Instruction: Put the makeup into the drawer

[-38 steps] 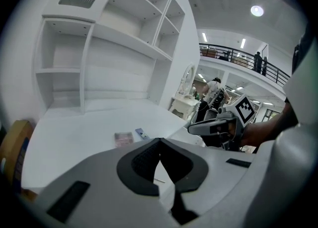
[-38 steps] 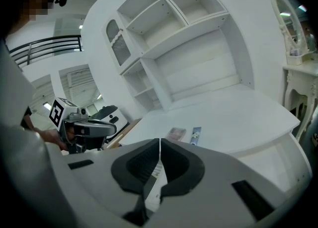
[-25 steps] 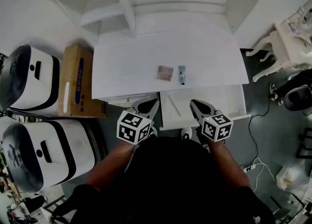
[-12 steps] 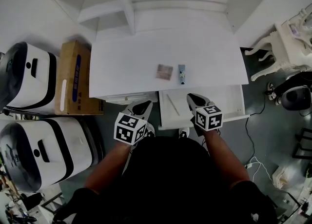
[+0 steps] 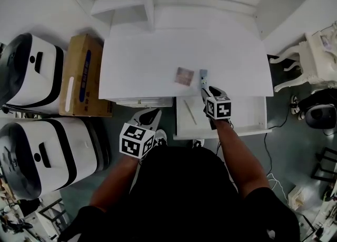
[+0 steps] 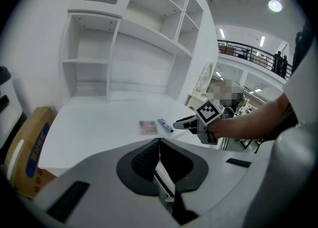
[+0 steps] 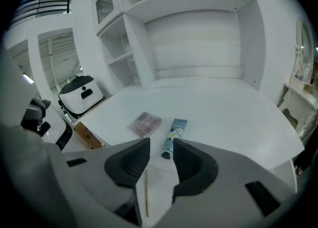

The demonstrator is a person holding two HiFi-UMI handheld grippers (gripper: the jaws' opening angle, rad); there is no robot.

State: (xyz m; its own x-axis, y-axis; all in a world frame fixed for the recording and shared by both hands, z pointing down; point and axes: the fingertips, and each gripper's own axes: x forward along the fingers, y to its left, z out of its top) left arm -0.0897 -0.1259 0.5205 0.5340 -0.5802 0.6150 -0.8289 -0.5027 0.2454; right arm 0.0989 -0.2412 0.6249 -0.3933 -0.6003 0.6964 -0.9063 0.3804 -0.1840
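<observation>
Two claws: my right claw (image 7: 161, 148), just spreading and empty, points at the tube (image 7: 174, 133) ahead on the bench (image 7: 228, 108); left claw (image 6: 159, 145) pressed together.

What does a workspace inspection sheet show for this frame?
Surface: white desk top.
Job's things: pinkish square eyeshadow palette and blue flower-printed tube lie on the desk; white drawer open, thin stick inside.
Clutter: nothing seen.
Tools: right tool jaws just opened, empty, tips at the tube's cap; left tool shut, empty, short of the desk.
Cables: thin cable on floor, right.
Surroundings: brown cardboard box, two white-and-black machines left.
</observation>
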